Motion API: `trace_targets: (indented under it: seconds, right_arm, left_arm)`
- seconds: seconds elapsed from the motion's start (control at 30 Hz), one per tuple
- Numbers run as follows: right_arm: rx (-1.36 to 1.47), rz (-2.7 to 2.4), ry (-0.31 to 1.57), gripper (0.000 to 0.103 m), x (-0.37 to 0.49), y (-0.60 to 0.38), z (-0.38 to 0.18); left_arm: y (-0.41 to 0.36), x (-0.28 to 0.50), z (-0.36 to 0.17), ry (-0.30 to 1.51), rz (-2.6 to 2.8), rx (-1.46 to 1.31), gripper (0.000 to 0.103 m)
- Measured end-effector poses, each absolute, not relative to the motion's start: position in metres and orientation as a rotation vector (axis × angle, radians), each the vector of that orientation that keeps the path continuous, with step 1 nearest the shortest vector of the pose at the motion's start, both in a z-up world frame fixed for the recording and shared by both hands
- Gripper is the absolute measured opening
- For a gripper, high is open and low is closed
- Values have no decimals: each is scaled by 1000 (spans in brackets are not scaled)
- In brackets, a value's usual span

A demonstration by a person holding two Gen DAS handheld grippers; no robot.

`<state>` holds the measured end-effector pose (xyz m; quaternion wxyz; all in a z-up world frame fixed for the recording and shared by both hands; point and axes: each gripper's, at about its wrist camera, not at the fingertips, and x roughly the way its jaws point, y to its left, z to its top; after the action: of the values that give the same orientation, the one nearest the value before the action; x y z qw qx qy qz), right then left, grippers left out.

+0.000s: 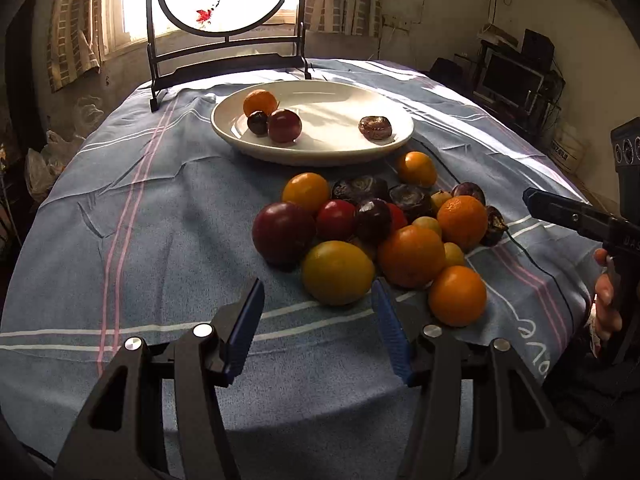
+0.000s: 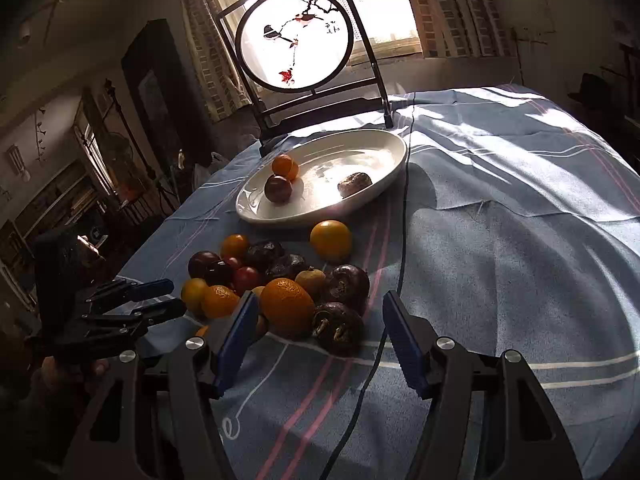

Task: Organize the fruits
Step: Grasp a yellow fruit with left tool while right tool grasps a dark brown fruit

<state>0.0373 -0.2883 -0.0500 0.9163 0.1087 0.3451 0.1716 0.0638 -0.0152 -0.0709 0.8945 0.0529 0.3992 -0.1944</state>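
Fruits (image 1: 384, 236) lie in one loose heap on the blue striped cloth (image 1: 152, 216), and beyond the heap stands the white plate (image 1: 320, 152), which already carries four pieces: an orange one, two dark red ones and a wrinkled brown one.

Our left gripper (image 1: 318, 320) has its jaws apart at a middle width and nothing is between the pads. Directly ahead of it, just past the fingertips and a little toward its right finger, sits the yellow-green citrus (image 1: 337, 273). This is the nearest piece of the heap for this hand. It is almost round, so we see no long axis that would ask for a turn of the wrist.

Our right gripper (image 2: 316, 328) is also open at a middle width and holds nothing. Ahead of it, close to its left finger, lies the big orange (image 2: 286, 306), and just to the right of that, the wrinkled dark fruit (image 2: 338, 327), nearly centred between the fingers.

We judge that the coming move depends on this: each hand has its own nearest fruit at the near edge of the heap, so the two need not cross. The plate lies farther ahead, behind the whole heap, for both hands. A lifted fruit must therefore travel forward over the other fruits. The heap is tight, so closing fingers may push the neighbours and make them roll.
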Motion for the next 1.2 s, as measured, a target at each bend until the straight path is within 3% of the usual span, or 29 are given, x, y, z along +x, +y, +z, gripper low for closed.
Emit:
trace_targets:
  seconds: [0.3,0.4,0.5,0.83,0.9,1.2]
  right_arm:
    - [156,337,696,65,24,-281,-47]
    - [123,326,732,65,30,-276,-55]
    - [82,299,761,55,37,-271,-63]
    - [-56,242,816,54,55,-246,-74]
    - [-70,231,814,35,55,-245,-75]
    - [103,280,740,36,40,-272,-52]
  left_arm:
    - [-30,82,-79,843,-382,108,53]
    - [-32,82,-79,848,-399,105,41]
    - [-24,77,-76,832,-384,68,41]
    - [-10,60,-60,797,-401,11,41]
    - [-11,59,-59,791,-400,15,41]
    - [-11,48,-48,755,-409,8,41]
